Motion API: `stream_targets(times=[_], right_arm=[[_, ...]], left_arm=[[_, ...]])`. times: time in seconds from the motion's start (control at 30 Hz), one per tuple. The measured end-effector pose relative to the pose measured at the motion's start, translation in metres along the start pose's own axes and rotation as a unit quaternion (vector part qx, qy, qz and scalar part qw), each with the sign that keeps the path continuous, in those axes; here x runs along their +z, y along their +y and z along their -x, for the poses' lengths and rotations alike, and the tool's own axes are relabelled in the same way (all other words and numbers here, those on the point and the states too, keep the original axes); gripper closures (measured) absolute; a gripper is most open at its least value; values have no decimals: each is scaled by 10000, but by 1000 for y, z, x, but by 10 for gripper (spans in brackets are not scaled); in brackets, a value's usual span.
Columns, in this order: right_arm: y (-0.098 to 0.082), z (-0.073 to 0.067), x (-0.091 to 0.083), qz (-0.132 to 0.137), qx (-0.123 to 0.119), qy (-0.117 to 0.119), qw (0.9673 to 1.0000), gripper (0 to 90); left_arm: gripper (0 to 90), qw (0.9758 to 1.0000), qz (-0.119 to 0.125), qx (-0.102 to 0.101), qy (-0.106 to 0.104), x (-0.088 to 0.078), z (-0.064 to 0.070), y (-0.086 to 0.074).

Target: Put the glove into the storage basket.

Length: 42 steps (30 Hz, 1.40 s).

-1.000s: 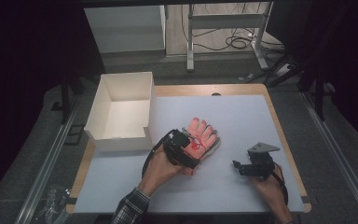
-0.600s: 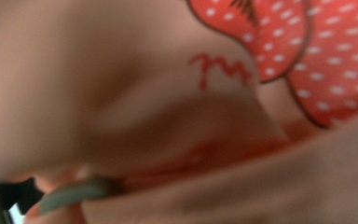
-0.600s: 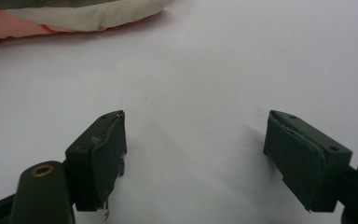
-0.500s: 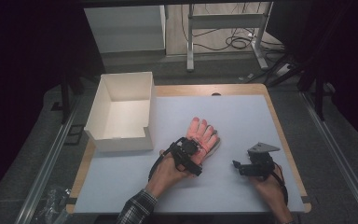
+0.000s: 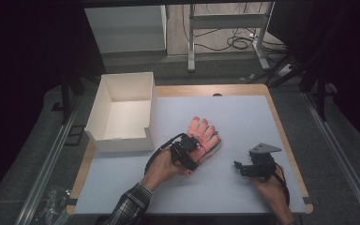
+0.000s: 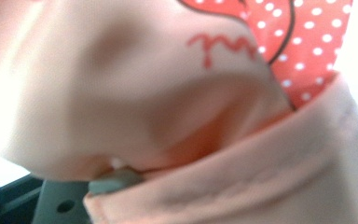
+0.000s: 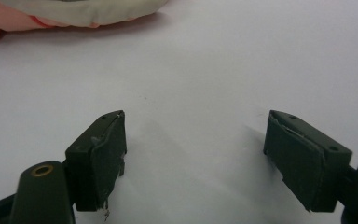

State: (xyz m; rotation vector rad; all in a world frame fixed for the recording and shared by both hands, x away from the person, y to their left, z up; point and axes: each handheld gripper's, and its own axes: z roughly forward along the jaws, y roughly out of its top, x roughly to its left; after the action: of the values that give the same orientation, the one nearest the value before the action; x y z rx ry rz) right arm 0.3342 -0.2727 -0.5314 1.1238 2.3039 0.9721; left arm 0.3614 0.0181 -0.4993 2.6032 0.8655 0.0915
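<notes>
A: What sits at the left of the high view?
B: A white box (image 5: 122, 112) on the tabletop (image 5: 243, 117). At centre, the left gripper (image 5: 193, 146) has just closed its jaws on the pink glove's (image 5: 201, 133) cuff.
A: And lower right?
B: The right gripper (image 5: 240, 166), jaws wide, nothing between them.

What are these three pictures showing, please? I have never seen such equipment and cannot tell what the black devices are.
A person sits at a table and holds a black hand-held tool with two jaws in each hand. One picture looks down from above; the other two come from cameras riding on each tool. The left gripper has just been closing its jaws, and they now pinch the cuff of a pink glove with a red dotted patch. The right gripper rests open over the bare white mat. An empty white box stands at the left.
</notes>
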Motion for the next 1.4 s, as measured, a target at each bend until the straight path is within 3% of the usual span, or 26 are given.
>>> stream_targets(times=[0.5,1.0,1.17,1.4], right_arm=[[0,0,0,-2,9,3,10000,211],[0,0,0,5,22,13,10000,211],[0,0,0,5,21,13,10000,211],[0,0,0,6,20,13,10000,211]], left_arm=[[368,9983,326,-438,207,-44,-24,14],[361,9965,428,-646,327,-88,-48,35],[359,9953,433,-755,422,-101,-58,40],[359,9917,564,-1014,545,-122,-76,41]])
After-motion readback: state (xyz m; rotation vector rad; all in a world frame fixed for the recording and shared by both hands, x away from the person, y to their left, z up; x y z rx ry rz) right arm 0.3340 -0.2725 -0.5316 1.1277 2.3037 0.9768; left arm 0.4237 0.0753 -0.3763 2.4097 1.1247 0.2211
